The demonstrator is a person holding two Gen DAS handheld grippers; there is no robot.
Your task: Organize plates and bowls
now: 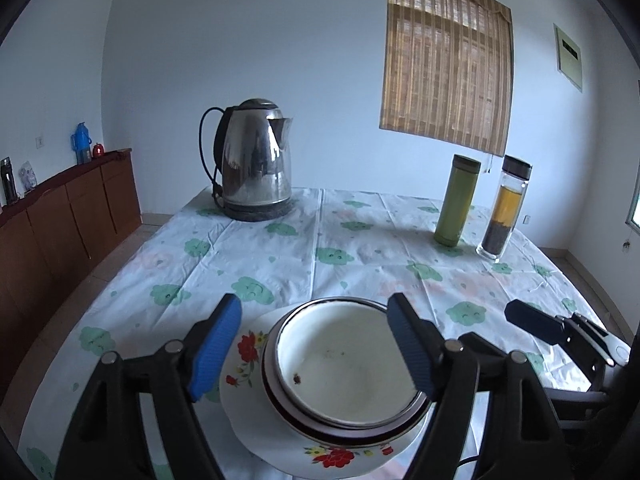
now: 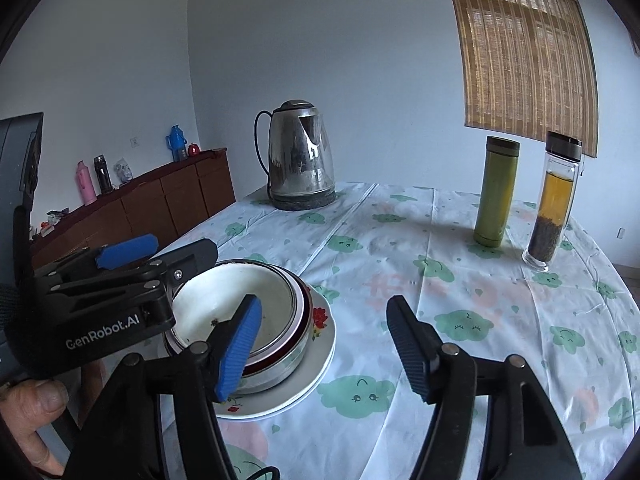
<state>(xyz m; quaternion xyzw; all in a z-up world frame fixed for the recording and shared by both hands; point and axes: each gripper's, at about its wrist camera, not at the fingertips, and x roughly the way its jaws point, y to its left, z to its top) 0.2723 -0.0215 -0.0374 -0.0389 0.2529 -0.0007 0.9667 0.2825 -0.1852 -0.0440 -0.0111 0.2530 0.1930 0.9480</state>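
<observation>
Both wrist views face the stacked bowls (image 1: 348, 364) closely.

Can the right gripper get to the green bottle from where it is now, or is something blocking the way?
Probably yes. The right gripper is open and holds nothing, and only bare tablecloth lies between it and the green bottle. The glass tea bottle stands close beside it, so approach with care.
</observation>
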